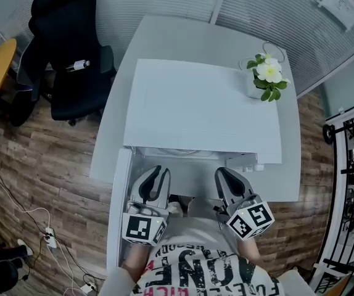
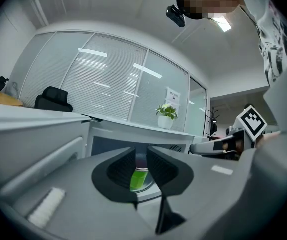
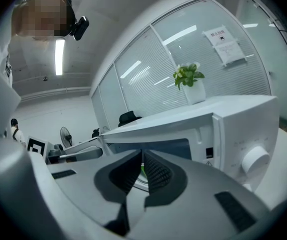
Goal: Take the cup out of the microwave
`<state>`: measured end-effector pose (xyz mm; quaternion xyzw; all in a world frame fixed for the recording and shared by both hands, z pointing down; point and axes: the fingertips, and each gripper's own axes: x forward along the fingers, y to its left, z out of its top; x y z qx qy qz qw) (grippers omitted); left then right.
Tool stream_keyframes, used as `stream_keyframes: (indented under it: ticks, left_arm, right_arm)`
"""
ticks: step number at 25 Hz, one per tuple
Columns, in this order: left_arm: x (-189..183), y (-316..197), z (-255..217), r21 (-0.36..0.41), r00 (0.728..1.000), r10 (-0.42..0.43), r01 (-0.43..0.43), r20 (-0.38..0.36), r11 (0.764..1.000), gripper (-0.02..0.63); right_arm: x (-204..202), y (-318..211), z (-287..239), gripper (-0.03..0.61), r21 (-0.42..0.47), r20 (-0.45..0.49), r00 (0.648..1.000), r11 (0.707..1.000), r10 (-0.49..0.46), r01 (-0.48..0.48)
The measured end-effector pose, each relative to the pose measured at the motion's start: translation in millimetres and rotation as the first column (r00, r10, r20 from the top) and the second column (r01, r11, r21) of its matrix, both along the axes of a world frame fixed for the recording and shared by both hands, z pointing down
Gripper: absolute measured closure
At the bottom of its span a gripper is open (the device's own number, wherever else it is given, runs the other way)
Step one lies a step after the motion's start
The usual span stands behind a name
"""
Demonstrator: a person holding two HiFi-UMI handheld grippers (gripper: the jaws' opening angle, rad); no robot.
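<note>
A white microwave stands on a grey table, its door swung open to the left. Inside it a green cup stands on the glass turntable. In the head view the cup is hidden. My left gripper is level in front of the opening; its jaws stand apart, and the cup shows through the gap, farther in and untouched. My right gripper is beside it on the right, with its fingertips together and nothing held. A sliver of the cup shows past them.
A potted plant with white flowers sits on the microwave's top at the far right corner. The control knob is on the microwave's right front. A black office chair stands left of the table. Cables lie on the wooden floor.
</note>
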<state>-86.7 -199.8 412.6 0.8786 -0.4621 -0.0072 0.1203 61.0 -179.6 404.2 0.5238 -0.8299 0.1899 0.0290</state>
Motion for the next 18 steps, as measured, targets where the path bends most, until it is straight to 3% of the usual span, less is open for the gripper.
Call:
stream_keyframes:
  ticks: [18]
  left_arm:
    - [9.5,-2.1,-9.1,0.054,0.998,0.037,-0.04,0.058,0.998,0.56]
  right_arm:
    - [-2.8,-6.4,-4.7,0.557,0.023,0.004,1.0,1.0,-0.003,0.003]
